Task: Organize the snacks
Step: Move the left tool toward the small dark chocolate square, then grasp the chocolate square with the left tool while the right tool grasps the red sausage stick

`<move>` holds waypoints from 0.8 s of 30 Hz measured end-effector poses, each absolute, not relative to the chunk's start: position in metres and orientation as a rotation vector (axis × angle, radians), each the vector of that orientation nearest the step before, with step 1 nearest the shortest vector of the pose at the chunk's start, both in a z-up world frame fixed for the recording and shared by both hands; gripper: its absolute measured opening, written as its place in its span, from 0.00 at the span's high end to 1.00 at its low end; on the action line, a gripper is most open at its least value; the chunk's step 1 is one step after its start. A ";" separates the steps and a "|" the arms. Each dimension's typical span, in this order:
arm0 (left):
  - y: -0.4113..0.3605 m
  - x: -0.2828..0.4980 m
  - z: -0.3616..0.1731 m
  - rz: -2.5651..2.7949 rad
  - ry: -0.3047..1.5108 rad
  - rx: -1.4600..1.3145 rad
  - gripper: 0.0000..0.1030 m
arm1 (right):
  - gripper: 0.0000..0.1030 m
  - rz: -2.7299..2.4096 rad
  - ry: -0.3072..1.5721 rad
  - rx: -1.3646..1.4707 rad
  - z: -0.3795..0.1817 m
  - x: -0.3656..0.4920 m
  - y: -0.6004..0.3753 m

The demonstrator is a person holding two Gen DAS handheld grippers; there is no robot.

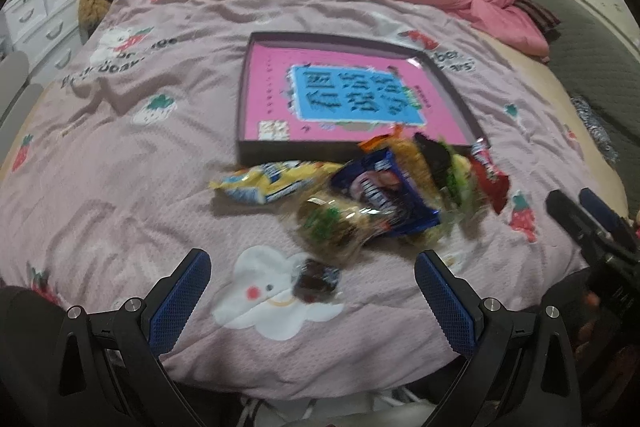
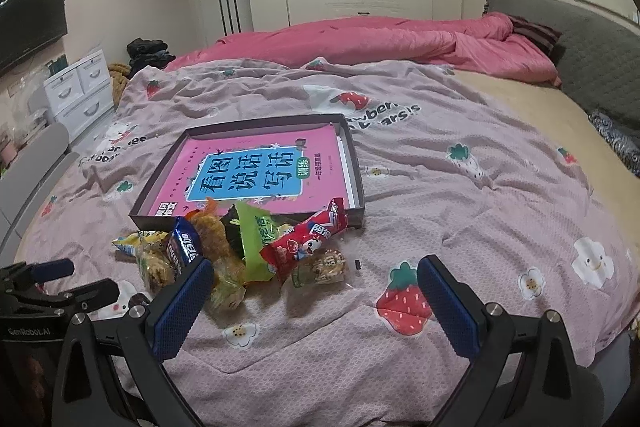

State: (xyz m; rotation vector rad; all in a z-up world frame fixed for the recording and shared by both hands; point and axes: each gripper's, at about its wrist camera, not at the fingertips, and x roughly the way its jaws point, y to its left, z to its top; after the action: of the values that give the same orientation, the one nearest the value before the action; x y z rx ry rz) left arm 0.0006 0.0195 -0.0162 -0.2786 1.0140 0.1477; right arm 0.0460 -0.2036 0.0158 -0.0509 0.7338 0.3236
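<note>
left gripper (image 1: 313,291): fingers spread, empty
right gripper (image 2: 314,297): fingers spread, empty
snack pile (image 2: 236,251): on bed, against box (image 2: 358,179) near edge, frame centre-left
nearest: dark small packet (image 1: 316,277), between left fingers

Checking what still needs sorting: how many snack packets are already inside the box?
0. The box holds only a pink book; the snack packets lie piled on the bedspread at its near edge.
</note>
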 end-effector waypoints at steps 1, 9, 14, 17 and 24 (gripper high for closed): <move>0.023 0.000 -0.019 0.152 1.026 -0.286 0.01 | 0.01 0.324 0.739 -0.049 0.015 0.047 -0.204; 0.042 0.001 -0.046 0.169 1.098 -0.353 0.01 | 0.01 0.325 0.759 -0.040 0.010 0.052 -0.204; 0.024 0.011 -0.057 0.121 1.132 -0.280 0.01 | 0.01 0.318 0.772 -0.038 0.006 0.058 -0.204; 0.016 0.014 -0.062 0.105 1.159 -0.239 0.01 | 0.01 0.308 0.777 -0.033 0.004 0.061 -0.206; 0.011 0.024 -0.071 0.080 1.171 -0.219 0.04 | 0.01 0.284 0.810 -0.019 -0.005 0.078 -0.203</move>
State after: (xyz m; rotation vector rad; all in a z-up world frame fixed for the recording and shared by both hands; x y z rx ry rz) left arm 0.0238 0.0110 -0.0709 -0.2188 1.1707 0.0802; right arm 0.0784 -0.2027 -0.0048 -0.0188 0.8103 0.2843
